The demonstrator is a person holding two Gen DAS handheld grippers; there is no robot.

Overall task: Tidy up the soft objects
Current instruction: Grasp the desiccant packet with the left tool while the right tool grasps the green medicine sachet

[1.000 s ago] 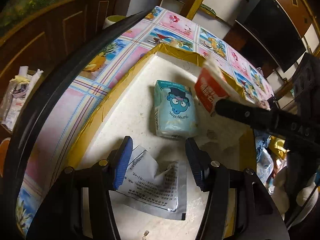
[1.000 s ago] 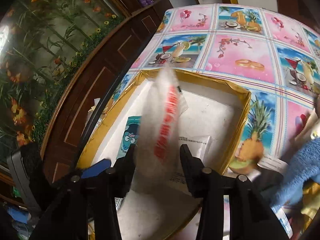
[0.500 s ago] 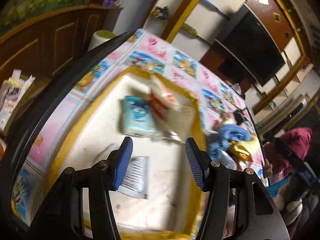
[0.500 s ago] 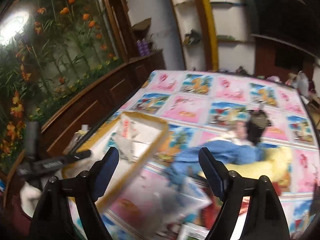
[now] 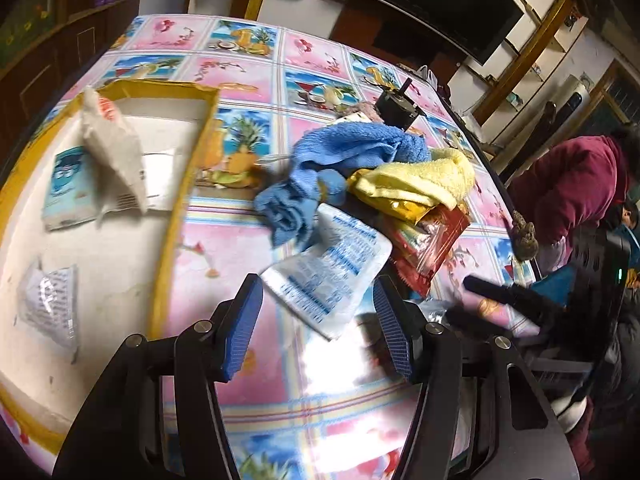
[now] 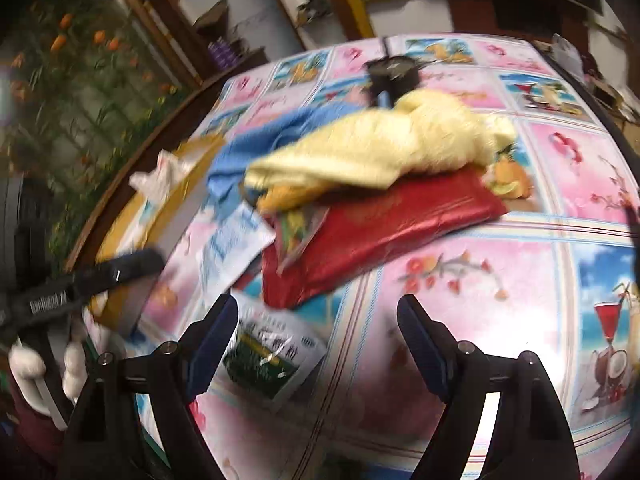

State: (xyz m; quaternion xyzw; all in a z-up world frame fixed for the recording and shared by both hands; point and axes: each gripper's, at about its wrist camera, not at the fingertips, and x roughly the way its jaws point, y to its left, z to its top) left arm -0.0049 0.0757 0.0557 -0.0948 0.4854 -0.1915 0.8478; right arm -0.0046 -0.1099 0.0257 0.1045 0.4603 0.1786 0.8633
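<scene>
A yellow-rimmed white tray at the left holds a teal tissue pack, a white pouch with red print and a clear printed packet. A pile on the table has a blue towel, a yellow towel, a red packet and a white packet with blue print. My left gripper is open and empty, just short of that white packet. My right gripper is open and empty over the tablecloth, beside a green-printed packet and the red packet.
A dark round object stands behind the towels. A person in a maroon jacket sits at the table's right side. The table carries a pink and blue patterned cloth. Wooden cabinets line the left wall.
The right gripper let go of the white red-printed pouch, which now lies in the tray. Both grippers swung right from the tray to the pile of towels and packets.
</scene>
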